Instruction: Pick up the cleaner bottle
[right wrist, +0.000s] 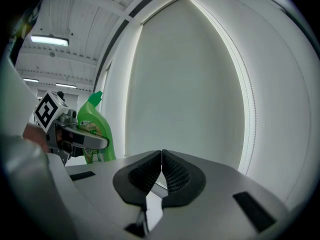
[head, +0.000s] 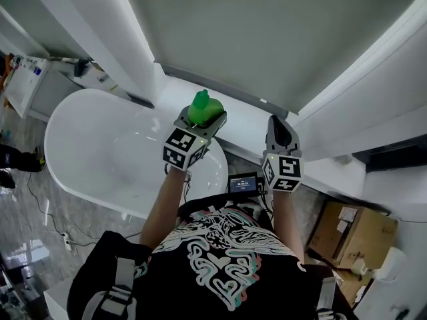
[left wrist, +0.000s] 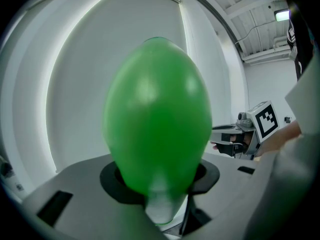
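The cleaner bottle (head: 202,106) is bright green with a tapered neck. It stands upright between the jaws of my left gripper (head: 202,120), which is shut on its body, at the white ledge behind the tub. Up close in the left gripper view the bottle (left wrist: 157,114) fills the middle, pressed by the dark pads (left wrist: 112,181). From the right gripper view I see the bottle (right wrist: 95,126) side-on, with the left gripper (right wrist: 87,142) clamped round it. My right gripper (head: 281,133) hangs beside it, its ribbed pads (right wrist: 172,174) shut together on nothing. Whether the bottle's base touches the ledge is hidden.
A white bathtub (head: 100,152) lies below and left of the grippers. A white ledge (head: 243,122) runs under a pale window blind (head: 267,39). A small screen (head: 243,183) sits near my right wrist. A cardboard box (head: 353,232) stands on the floor at right.
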